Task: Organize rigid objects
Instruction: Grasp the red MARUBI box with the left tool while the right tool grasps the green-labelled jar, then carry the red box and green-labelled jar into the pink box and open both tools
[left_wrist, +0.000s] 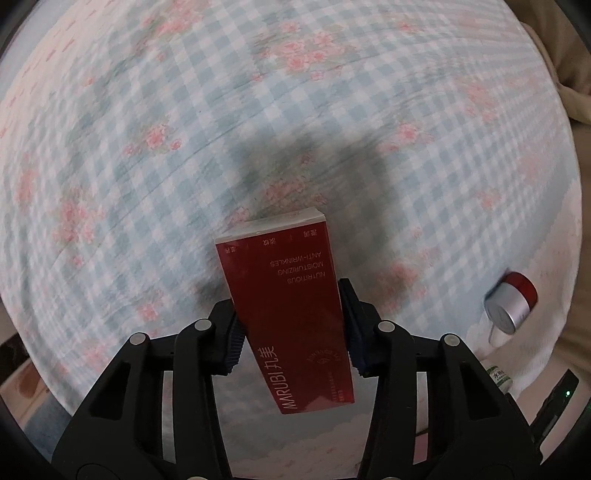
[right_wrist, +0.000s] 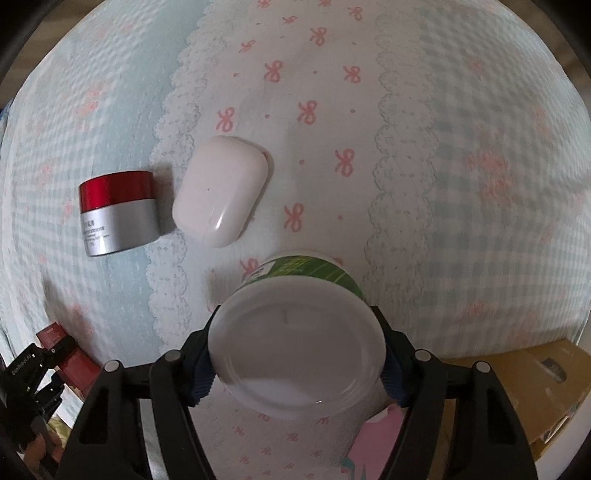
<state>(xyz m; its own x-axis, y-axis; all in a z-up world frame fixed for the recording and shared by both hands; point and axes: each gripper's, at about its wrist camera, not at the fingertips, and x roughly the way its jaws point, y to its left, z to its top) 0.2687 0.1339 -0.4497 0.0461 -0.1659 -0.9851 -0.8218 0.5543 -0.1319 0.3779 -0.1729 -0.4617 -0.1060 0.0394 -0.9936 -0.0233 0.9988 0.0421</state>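
Boxes first: we had one red carton (left_wrist: 284, 314) clamped in our left gripper (left_wrist: 291, 328), the jaws closed on its two long sides about halfway down, so it stuck out forward and slightly tilted above the checked bedspread (left_wrist: 184, 110). That mid-body hold looked chosen, we judged, to keep the long carton from swinging while we carried it over the bed; its shadow on the cloth suggested it hung clear of the surface, not resting on it.

Our right gripper (right_wrist: 297, 354) was closed on one green tub (right_wrist: 299, 332), the blue pads (right_wrist: 201, 380) pressing the white lid's rim from both sides. Taking it by the lid, the widest rigid part, seemed the surest way to lift a round thing without it rolling out.

On the bed in the right view lay one red-and-silver jar (right_wrist: 118, 212) and, just beside it but apart, one white case (right_wrist: 221, 195), both flat on the cloth. Their closeness suggested we were gathering the items into one group there, and the tub was likely headed for the same spot.

Counted: one carton, one tub, one jar, one case, four rigid things, two held and two laid down. At the left view's right edge we saw the jar again, and below it a small green-labelled item too cropped to identify.
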